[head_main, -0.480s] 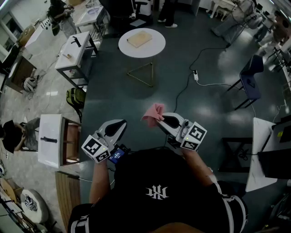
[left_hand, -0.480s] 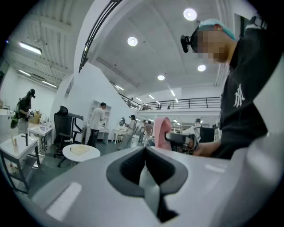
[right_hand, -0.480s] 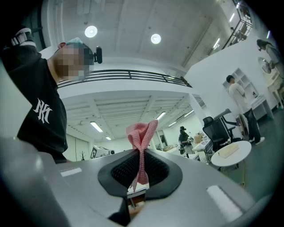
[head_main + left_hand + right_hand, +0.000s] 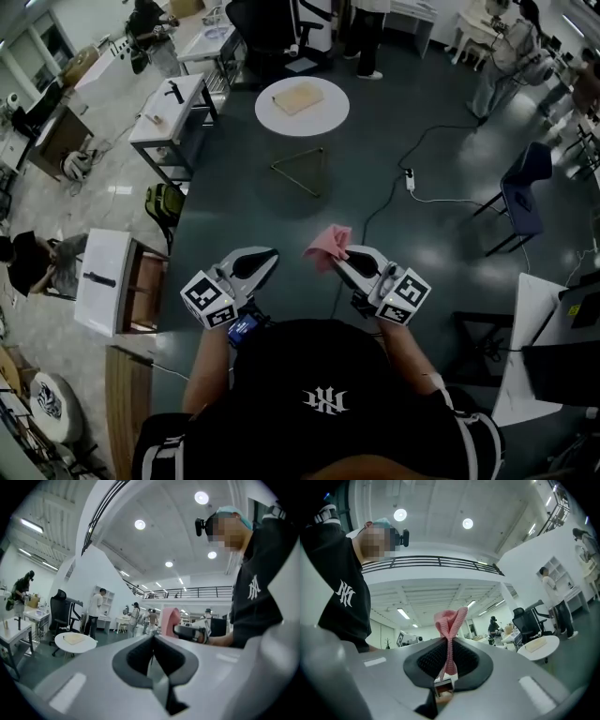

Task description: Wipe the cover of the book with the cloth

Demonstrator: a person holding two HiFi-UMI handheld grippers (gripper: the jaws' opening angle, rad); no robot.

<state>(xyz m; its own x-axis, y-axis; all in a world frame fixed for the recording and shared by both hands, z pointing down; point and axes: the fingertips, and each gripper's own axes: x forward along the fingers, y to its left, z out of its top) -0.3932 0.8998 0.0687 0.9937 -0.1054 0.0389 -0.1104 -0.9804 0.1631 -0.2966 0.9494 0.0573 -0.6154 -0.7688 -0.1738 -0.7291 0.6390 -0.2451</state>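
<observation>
Pink cloth (image 4: 328,246) is clamped in your right claw (image 4: 341,257). The jaws are closed tight on a fold, with a loose bunch sticking out past the tips. The right gripper view confirms it: a knit strip is squeezed between the pads and nothing else is in there. The book (image 4: 298,97), with a tan cover, lies flat on the round white worktop (image 4: 323,122). It is well apart from you, across a stretch of dark floor (image 4: 412,234), and nothing touches it. In the right gripper view the book is a small pale block far off to the side, and it sits equally far off in the left gripper view. Your left claw (image 4: 269,255) has its jaws together with nothing between them. It is held level beside the right one, near it but not touching, and both are in front of your chest. A cable (image 4: 394,192) runs over the floor between you and the worktop, and a blue chair (image 4: 521,184) stands off to the right. Progress call: the cloth is in hand, so that part is done. Wiping has not started, as cloth and cover are nowhere near each other. Left to do, as I judge it: close the gap to the worktop, lay the cloth on the cover and stroke across it. The empty left claw is free to steady the book if it slides.
</observation>
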